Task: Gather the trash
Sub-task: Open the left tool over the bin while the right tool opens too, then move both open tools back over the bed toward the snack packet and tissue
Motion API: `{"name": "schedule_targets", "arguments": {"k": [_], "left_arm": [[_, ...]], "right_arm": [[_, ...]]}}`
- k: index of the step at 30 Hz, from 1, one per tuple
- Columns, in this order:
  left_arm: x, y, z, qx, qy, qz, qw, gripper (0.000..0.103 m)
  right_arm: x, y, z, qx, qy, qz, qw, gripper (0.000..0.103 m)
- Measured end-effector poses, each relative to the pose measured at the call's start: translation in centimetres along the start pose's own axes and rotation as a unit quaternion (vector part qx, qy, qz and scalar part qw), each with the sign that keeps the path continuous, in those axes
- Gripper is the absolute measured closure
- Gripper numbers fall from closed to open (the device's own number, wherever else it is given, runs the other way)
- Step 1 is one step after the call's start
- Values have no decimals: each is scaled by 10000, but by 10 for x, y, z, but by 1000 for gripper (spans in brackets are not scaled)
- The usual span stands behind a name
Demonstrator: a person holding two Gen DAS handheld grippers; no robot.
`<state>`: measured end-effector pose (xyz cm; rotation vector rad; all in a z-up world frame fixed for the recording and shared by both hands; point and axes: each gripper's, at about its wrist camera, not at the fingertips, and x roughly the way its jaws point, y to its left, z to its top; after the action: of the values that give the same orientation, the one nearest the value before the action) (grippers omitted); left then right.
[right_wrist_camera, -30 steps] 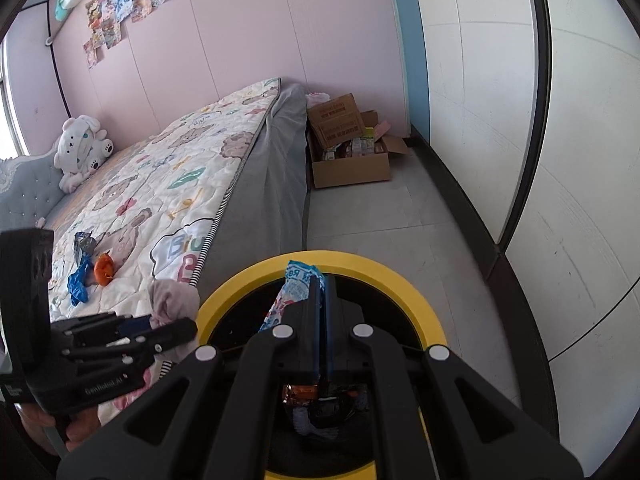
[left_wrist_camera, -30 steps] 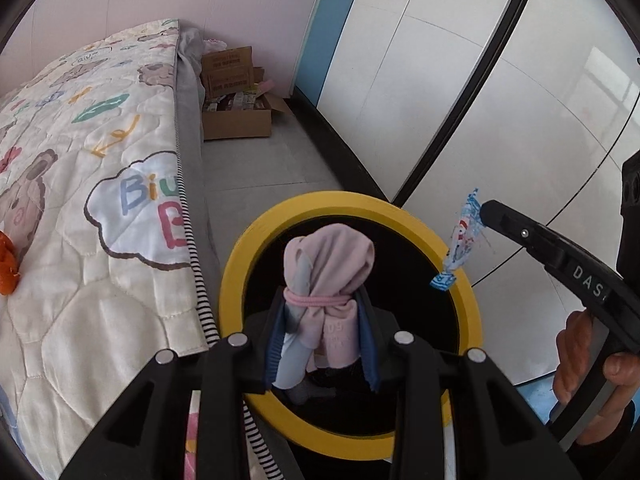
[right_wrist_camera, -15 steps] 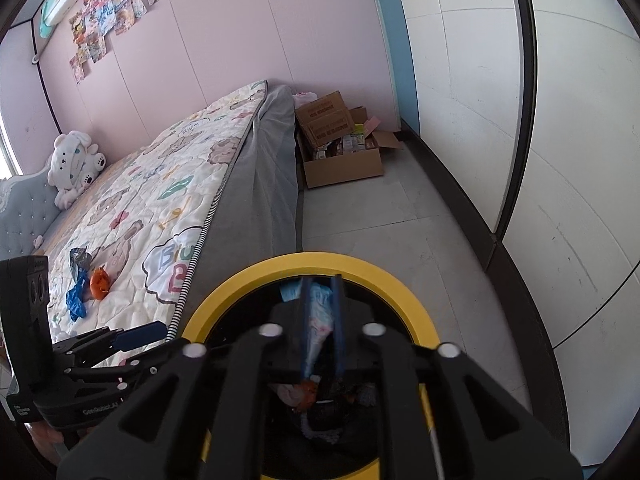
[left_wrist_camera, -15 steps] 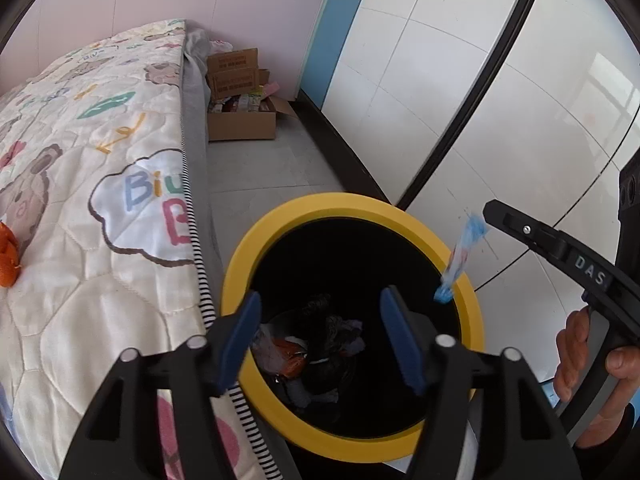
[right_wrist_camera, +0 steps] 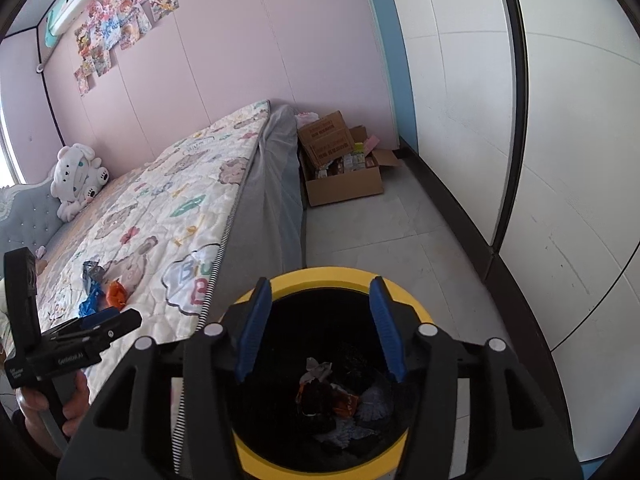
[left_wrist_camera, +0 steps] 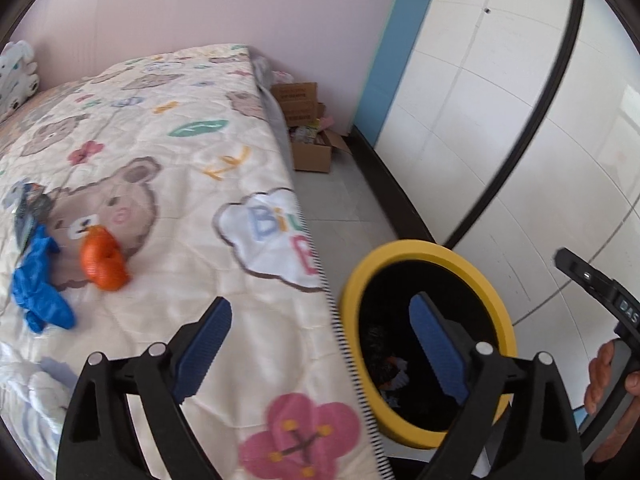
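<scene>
A: Hanging over the yellow-rimmed bin [right_wrist_camera: 416, 300], the right gripper [right_wrist_camera: 318, 328] has its jaws spread wide with nothing between them.

B: And the left gripper [left_wrist_camera: 320, 344]?

A: Released too, empty, straddling the edge of the bed [left_wrist_camera: 168, 184] and the bin's rim.

B: Where's the trash?

A: Crumpled wrappers [right_wrist_camera: 332, 396] lie at the bin's bottom. On the quilt sit 3 pieces close together: an orange wad [left_wrist_camera: 104, 260], a blue glove [left_wrist_camera: 38, 284] and a dark wrapper [left_wrist_camera: 30, 206].

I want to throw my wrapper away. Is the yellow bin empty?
No. The bin has crumpled trash lying at its bottom, seen from above.
</scene>
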<state>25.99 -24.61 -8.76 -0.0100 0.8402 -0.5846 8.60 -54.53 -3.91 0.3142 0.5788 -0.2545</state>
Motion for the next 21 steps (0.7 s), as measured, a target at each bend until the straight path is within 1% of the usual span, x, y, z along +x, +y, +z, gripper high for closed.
{"name": "schedule_targets", "arguments": {"k": [5, 6, 8, 10, 12, 16, 21], "left_arm": [[-17, 47, 5, -202, -160, 371, 9990, 15], [-21, 58, 6, -244, -189, 453, 9985, 15], [-30, 79, 8, -347, -262, 598, 9973, 15], [-39, 101, 11, -481, -341, 730, 9956, 15], [-47, 122, 16, -580, -427, 884, 9935, 15], [-63, 165, 25, -776, -547, 1241, 9877, 15], [-73, 214, 33, -1028, -616, 1544, 9807, 15]], "right_arm": [[-9, 34, 1, -298, -104, 329, 9990, 41], [-10, 44, 1, -381, -134, 422, 9983, 40], [-12, 63, -1, -528, -156, 631, 9965, 33], [-12, 85, -3, -665, -146, 875, 9938, 29], [-11, 110, -6, -842, -88, 1065, 9907, 29], [-7, 158, -14, -1192, 30, 1449, 9822, 24], [9, 217, -32, -1535, 353, 1890, 9693, 22]]}}
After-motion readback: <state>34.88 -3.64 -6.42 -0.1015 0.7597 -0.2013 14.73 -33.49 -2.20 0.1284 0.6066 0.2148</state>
